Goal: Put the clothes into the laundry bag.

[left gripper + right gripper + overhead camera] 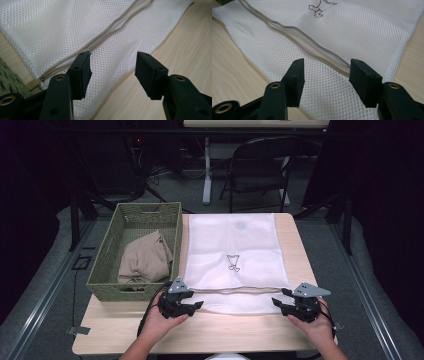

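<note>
Bag (230, 245): lay flat on the table (295, 330), white mesh, just right of the basket (107, 270), near edge toward the person.
Zipper (235, 290): ran across the bag near that edge — partly parted in the right gripper view, pull (31, 85) at the basket end.
Left gripper (196, 306): hovered at the bag's near-left corner, jaws spread wide over mesh, gripping nothing.
Right gripper (277, 303): hovered at the near-right corner, jaws likewise apart and empty, mesh and zipper between and beyond them.
Why so placed: judged as a two-handed approach, one tool per corner, probably to pinch the lip below the zipper and hold the mouth open.
Cloth (145, 260): tan, bundled in the basket, touching its right wall — likely the load meant for the bag, hence kept close beside it.
Print (233, 262): small dark line drawing at mid-bag, facing up.
Surface: pale wood grain, smooth, bare at the front edge by the hands.
Room: dark, grey carpet, black folding chair (260, 170) behind the table, cables and a white desk leg (206, 170) beyond.
</note>
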`<state>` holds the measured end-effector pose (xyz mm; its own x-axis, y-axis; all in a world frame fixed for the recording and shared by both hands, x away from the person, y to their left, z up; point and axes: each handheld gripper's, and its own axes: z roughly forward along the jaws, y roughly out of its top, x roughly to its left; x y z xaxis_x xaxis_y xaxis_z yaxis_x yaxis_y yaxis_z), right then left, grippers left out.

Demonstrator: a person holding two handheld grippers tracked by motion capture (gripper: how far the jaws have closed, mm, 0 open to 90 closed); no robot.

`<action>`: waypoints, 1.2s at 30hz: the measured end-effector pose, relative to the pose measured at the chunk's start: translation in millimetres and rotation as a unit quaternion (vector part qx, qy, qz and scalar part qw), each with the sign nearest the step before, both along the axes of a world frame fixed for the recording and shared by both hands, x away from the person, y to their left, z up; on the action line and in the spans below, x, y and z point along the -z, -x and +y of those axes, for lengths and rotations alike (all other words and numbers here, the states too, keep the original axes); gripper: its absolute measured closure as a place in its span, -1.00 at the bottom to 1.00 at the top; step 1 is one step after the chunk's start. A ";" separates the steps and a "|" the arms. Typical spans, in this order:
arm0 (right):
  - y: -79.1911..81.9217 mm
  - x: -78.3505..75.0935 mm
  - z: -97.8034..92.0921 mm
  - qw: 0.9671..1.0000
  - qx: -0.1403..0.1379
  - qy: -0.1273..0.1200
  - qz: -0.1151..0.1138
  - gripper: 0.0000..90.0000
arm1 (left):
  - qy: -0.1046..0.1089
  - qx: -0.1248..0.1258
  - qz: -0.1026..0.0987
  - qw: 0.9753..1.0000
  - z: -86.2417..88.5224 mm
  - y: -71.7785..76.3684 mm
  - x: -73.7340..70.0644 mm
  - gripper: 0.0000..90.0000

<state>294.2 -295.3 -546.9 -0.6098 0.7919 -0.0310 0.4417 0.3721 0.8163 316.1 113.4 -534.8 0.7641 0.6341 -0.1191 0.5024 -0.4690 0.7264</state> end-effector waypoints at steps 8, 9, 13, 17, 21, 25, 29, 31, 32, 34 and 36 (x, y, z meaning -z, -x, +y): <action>1.7 -1.7 1.8 1.000 -0.003 0.002 -0.004 0.01 | -0.002 0.005 -0.003 1.000 0.0 3.8 -3.0 0.04; 1.7 -1.7 1.8 1.000 -0.003 0.002 -0.004 0.01 | -0.001 0.008 -0.002 1.000 0.4 3.9 -3.4 0.04; 2.2 -1.7 2.7 1.000 -0.004 0.005 -0.004 0.01 | 0.008 0.004 0.005 1.000 0.3 4.2 -5.2 0.06; 1.3 -1.5 2.3 1.000 -0.003 0.002 -0.004 0.01 | 0.007 0.003 0.003 1.000 0.6 4.0 -7.3 0.09; 1.7 -1.2 2.3 1.000 -0.005 0.003 -0.002 0.01 | 0.012 -0.005 0.002 1.000 2.9 4.1 -11.5 0.05; 3.1 -1.0 4.2 1.000 -0.006 0.003 -0.002 0.00 | 0.020 -0.010 -0.002 1.000 3.7 5.7 -26.0 0.01; 4.0 -0.1 8.2 1.000 -0.010 0.011 -0.002 -0.02 | 0.021 -0.011 -0.008 1.000 4.0 4.3 -38.6 -0.03; 4.4 -1.0 10.0 1.000 -0.014 0.023 -0.006 -0.02 | 0.031 -0.018 -0.006 0.999 5.7 1.0 -48.5 -0.03; 4.5 -1.3 10.3 1.000 -0.012 0.025 -0.006 -0.02 | 0.032 -0.021 -0.004 0.999 6.8 -0.6 -51.3 -0.04; 4.5 -1.4 10.2 1.000 -0.010 0.026 -0.006 -0.02 | 0.035 -0.026 0.000 0.999 7.7 -2.6 -53.9 -0.05; 4.0 -1.0 9.5 1.000 -0.007 0.025 -0.006 -0.02 | 0.039 -0.028 0.003 0.999 9.4 -6.2 -56.9 -0.08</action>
